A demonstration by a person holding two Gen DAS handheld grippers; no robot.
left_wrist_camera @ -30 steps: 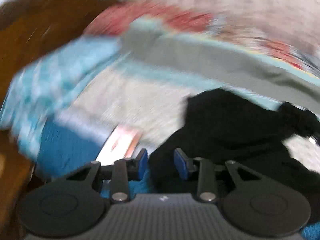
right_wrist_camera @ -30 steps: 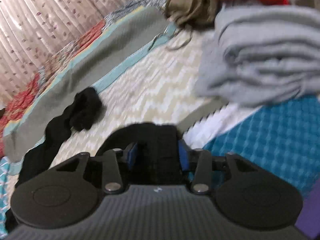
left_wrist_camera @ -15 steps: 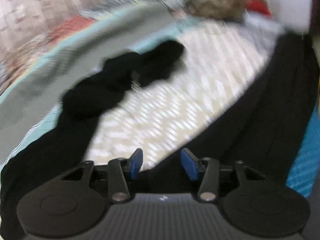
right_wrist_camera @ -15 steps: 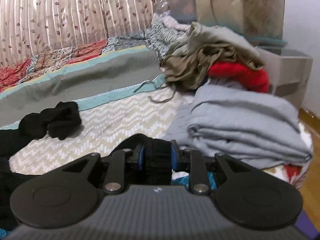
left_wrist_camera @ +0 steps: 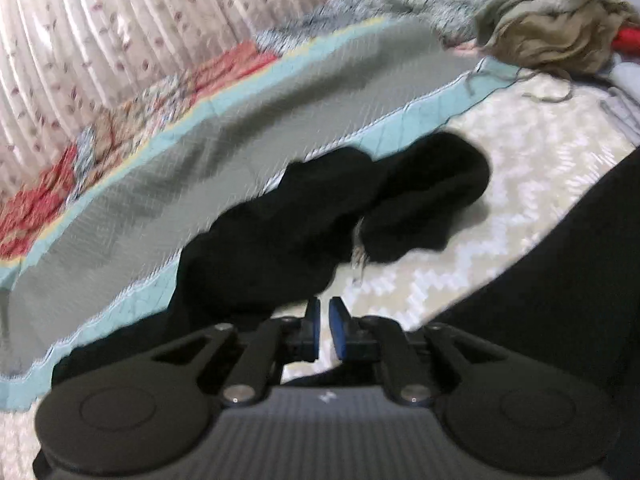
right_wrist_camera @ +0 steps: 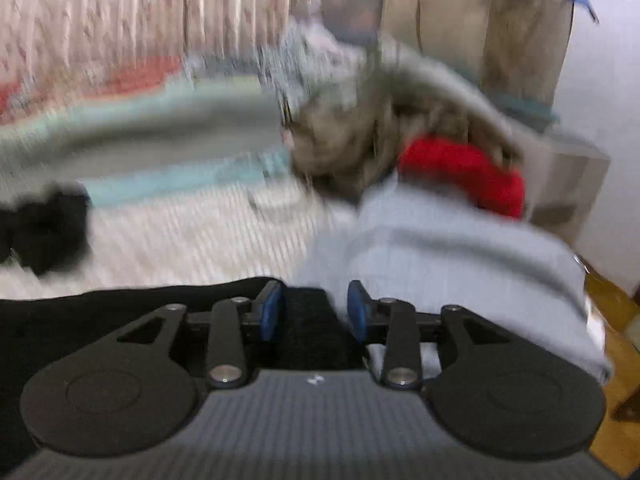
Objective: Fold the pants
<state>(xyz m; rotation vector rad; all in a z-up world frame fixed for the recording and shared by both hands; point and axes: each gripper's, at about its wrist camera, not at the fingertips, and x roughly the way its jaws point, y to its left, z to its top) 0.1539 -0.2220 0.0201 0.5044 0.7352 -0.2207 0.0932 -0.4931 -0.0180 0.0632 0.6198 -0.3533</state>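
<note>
The black pants (left_wrist_camera: 304,216) lie bunched on the chevron bed cover, and one black stretch (left_wrist_camera: 560,280) runs off to the right. My left gripper (left_wrist_camera: 324,320) hovers just short of the bunch. It is shut, and only a slit of pale cover shows between its blue pads. In the blurred right wrist view a flat part of the black pants (right_wrist_camera: 100,320) passes under my right gripper (right_wrist_camera: 314,312). Its jaws are opening. A black fold lies between them, and the right pad (right_wrist_camera: 356,312) stands clear of it.
A grey blanket with a teal border (left_wrist_camera: 200,140) lies behind the pants, below a pleated curtain (left_wrist_camera: 100,40). A folded grey garment (right_wrist_camera: 440,248), a red one (right_wrist_camera: 460,168) and an olive heap (right_wrist_camera: 360,140) crowd the right. A bin (right_wrist_camera: 572,176) and wood floor (right_wrist_camera: 616,360) lie beyond.
The left gripper swung across the bed to the bunched black pants and shut its jaws. The right gripper's jaws, shut on the black fold before, have spread apart.
</note>
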